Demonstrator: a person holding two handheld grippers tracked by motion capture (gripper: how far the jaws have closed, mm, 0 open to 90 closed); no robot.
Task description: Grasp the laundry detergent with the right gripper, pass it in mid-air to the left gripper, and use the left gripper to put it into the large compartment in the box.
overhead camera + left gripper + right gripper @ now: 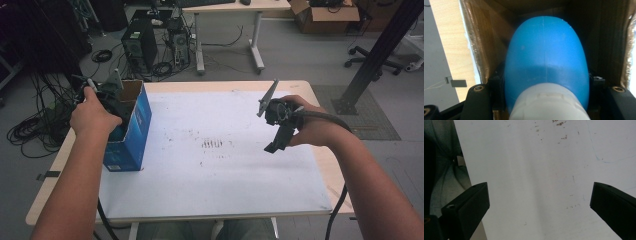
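My left gripper (pixel 111 97) is clamped on a blue-and-white bottle (pixel 546 65) inside the far-left box (pixel 131 135) (looks smooth, light, slippery); right gripper (pixel 278 131) jaws apart.

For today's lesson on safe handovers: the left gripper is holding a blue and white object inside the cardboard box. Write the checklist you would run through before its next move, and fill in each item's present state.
1. Left gripper shut on the blue and white object: ok, jaws press both its sides.
2. Object inside the blue box: ok, brown inner walls surround it in the left gripper view.
3. Object resting on the box floor: cannot tell, the bottom is hidden.
4. Box upright on the table: ok in the high view.
5. Right gripper open and holding nothing: ok, only the white table sheet lies between its jaws.
6. Right gripper apart from the box: ok, held over the table's far right.
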